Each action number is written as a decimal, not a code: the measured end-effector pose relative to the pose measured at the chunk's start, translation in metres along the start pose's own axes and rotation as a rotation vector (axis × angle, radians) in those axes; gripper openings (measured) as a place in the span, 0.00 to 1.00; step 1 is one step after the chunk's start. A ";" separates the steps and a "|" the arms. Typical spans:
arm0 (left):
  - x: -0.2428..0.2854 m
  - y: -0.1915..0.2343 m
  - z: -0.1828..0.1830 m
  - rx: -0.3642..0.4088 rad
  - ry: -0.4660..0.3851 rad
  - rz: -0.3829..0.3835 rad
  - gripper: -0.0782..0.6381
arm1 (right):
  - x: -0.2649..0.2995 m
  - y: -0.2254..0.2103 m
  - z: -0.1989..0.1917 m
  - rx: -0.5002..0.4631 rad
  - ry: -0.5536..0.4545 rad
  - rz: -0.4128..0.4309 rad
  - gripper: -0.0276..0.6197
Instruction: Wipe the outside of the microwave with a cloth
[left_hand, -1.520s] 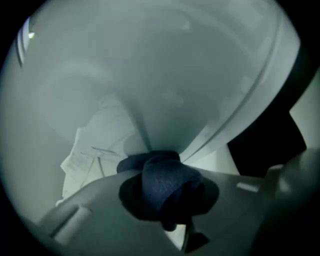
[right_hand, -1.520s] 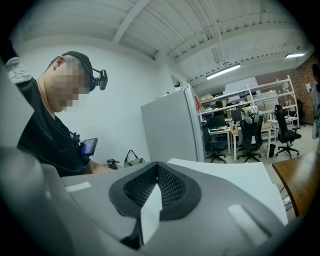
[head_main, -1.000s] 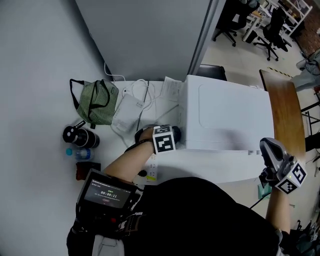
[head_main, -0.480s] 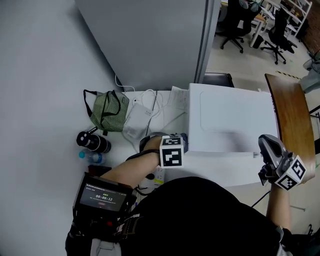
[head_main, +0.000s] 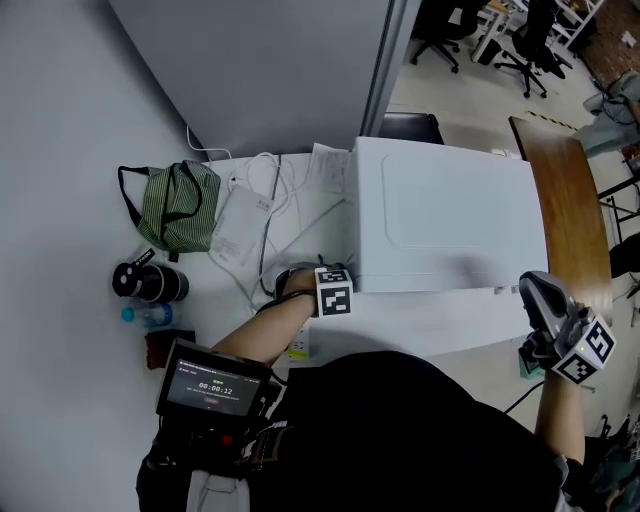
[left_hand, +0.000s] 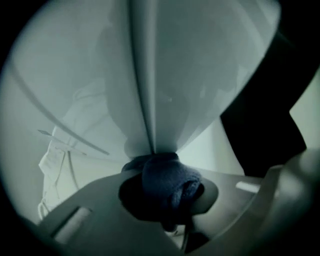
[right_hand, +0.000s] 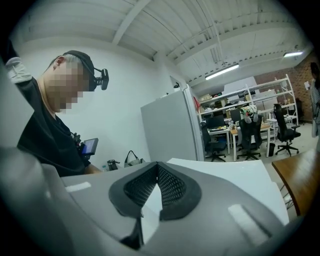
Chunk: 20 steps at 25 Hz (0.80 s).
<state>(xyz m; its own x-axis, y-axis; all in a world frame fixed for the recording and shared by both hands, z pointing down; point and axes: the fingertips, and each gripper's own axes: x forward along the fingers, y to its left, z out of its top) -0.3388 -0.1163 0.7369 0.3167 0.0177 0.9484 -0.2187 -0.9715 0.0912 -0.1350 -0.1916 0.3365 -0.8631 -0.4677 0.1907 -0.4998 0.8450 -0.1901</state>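
The white microwave (head_main: 450, 215) stands on the white table (head_main: 420, 330). My left gripper (head_main: 340, 275) is at its front left corner, shut on a dark blue cloth (left_hand: 165, 182). In the left gripper view the bunched cloth presses against the microwave's vertical corner edge (left_hand: 150, 100). My right gripper (head_main: 537, 292) hovers off the microwave's front right corner, apart from it. Its jaws (right_hand: 156, 172) are shut with nothing between them, and the microwave's top (right_hand: 225, 175) lies beyond.
Left of the microwave lie white cables and an adapter (head_main: 240, 235), papers (head_main: 325, 170), a green striped bag (head_main: 178, 205), a black flask (head_main: 148, 282) and a small bottle (head_main: 145, 316). A grey partition (head_main: 280, 70) stands behind. A wooden table (head_main: 570, 200) is on the right.
The head view has swung about. The left gripper stays at the microwave's front left corner with the cloth, shifting only slightly. The right gripper has hardly moved.
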 end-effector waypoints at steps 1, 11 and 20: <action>0.005 0.000 -0.002 0.000 0.014 -0.009 0.19 | -0.002 0.000 0.000 -0.003 0.001 -0.003 0.05; -0.061 -0.001 0.004 -0.218 -0.062 0.075 0.19 | -0.030 -0.020 0.024 -0.018 -0.146 0.099 0.05; -0.253 -0.022 0.055 -0.508 -0.482 0.485 0.19 | -0.035 -0.040 0.034 -0.034 -0.191 0.270 0.05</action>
<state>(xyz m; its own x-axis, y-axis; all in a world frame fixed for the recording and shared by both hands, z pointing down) -0.3632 -0.1124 0.4786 0.4143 -0.5873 0.6953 -0.7828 -0.6197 -0.0570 -0.0877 -0.2179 0.3043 -0.9637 -0.2628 -0.0471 -0.2510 0.9518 -0.1763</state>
